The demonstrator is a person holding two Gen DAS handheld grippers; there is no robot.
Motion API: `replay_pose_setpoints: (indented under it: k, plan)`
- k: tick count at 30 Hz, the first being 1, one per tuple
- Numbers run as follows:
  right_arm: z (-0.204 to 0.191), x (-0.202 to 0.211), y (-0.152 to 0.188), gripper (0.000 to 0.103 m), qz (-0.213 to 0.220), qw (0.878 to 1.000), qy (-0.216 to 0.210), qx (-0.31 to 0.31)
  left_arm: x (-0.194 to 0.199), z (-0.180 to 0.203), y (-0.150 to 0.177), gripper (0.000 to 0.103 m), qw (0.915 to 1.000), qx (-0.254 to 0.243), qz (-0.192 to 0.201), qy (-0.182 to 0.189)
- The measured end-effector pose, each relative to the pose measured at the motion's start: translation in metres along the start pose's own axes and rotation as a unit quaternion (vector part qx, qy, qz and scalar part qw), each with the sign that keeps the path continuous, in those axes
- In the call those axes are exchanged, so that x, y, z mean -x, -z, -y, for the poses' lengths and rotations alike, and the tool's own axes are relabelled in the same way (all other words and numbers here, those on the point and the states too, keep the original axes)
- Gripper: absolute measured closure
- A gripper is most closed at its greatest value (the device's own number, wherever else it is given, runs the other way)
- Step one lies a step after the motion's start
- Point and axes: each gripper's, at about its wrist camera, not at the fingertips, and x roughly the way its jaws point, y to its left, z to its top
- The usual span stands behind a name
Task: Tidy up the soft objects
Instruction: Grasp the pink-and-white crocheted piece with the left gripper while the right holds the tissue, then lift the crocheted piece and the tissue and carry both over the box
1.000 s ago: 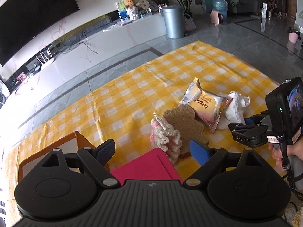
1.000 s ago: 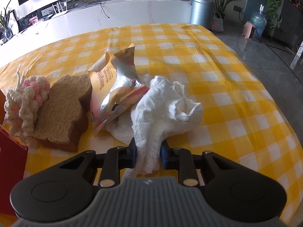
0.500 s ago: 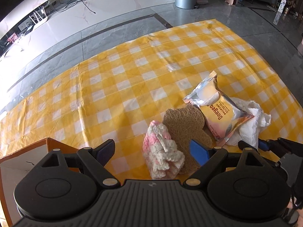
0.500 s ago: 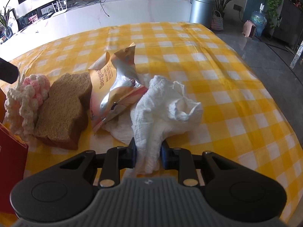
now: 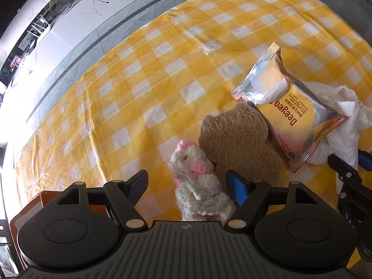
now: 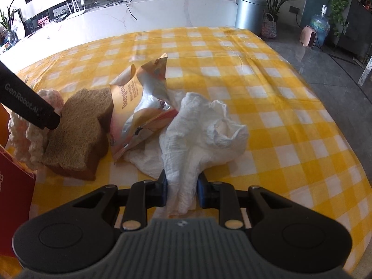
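Change since earlier: the left gripper (image 5: 187,187) has come down and tipped toward the pink-and-white crocheted piece (image 5: 200,183), which now fills the space low between its fingers; the red box top seen under it a second ago is out of its view. The right gripper (image 6: 182,191) has not shifted.
Left gripper: jaws wide apart and just now closing somewhat; the crocheted piece lies between them, nearer the blue pad (image 5: 236,189), and neither pad presses on it.
Right gripper: jaws narrow, pinched on a fold of the white cloth (image 6: 202,137), which bunches out ahead of the fingers.
Crocheted piece: on the yellow checked tablecloth (image 5: 139,97), touching the brown fibrous pad (image 5: 234,144) on its right in the left wrist view.
Brown fibrous pad: lying flat, its far edge under the corner of the snack packet (image 5: 288,107).
Snack packet: foil and orange, resting partly on the white cloth.
Box: an orange-red corner (image 6: 14,181) shows at the left edge of the right wrist view, just beside the crocheted piece.
Background: a grey bin (image 6: 250,14) stands beyond the cloth.
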Motion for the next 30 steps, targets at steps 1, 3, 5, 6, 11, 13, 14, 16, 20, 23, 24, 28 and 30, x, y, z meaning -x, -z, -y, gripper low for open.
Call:
replay_pose_setpoints:
  k: [1,3,5,6,11,13,14,16,20,23,24,28,30]
  plan:
    - [0.000,0.001,0.000,0.080,0.000,1.000,0.000,0.001,-0.003,0.001,0.000,0.025,1.0000,0.002,-0.007,-0.004]
    - [0.000,0.001,0.001,0.080,0.000,1.000,0.000,0.001,-0.005,-0.002,0.001,0.044,0.9996,0.023,-0.013,0.011]
    - [0.001,0.001,0.001,0.080,0.000,1.000,-0.001,0.002,-0.004,-0.006,0.002,0.064,0.9983,0.041,-0.023,0.035]
    - [0.001,0.001,0.001,0.080,0.000,1.000,-0.001,0.001,-0.002,-0.006,0.003,0.066,0.9983,0.044,-0.026,0.029]
    - [0.004,0.005,0.001,0.081,0.002,1.000,-0.011,-0.007,0.016,-0.009,0.012,0.070,0.9991,0.035,-0.002,0.024]
    - [0.006,0.009,0.002,0.083,0.006,1.000,-0.015,-0.011,0.027,-0.017,0.017,0.070,0.9984,0.049,0.012,0.025]
    - [0.007,0.012,0.003,0.083,0.008,1.000,-0.016,-0.012,0.034,-0.022,0.020,0.070,0.9980,0.055,0.021,0.025]
    - [0.009,0.019,0.005,0.084,0.016,0.999,-0.023,-0.016,0.047,-0.031,0.026,0.070,0.9962,0.071,0.036,0.036]
    - [0.017,0.035,0.009,0.085,0.034,0.998,-0.041,-0.038,0.072,-0.048,0.040,0.071,0.9919,0.093,0.073,0.046]
    - [0.019,0.049,0.013,0.086,0.049,0.996,-0.049,-0.047,0.092,-0.056,0.051,0.071,0.9881,0.102,0.102,0.053]
    - [0.019,0.054,0.013,0.086,0.055,0.996,-0.045,-0.047,0.100,-0.060,0.056,0.072,0.9857,0.109,0.115,0.059]
    - [0.017,0.078,0.013,0.086,0.088,0.994,-0.040,-0.049,0.125,-0.073,0.077,0.072,0.9763,0.123,0.158,0.082]
    - [0.016,0.091,0.012,0.086,0.107,0.992,-0.045,-0.051,0.133,-0.078,0.086,0.072,0.9734,0.128,0.168,0.087]
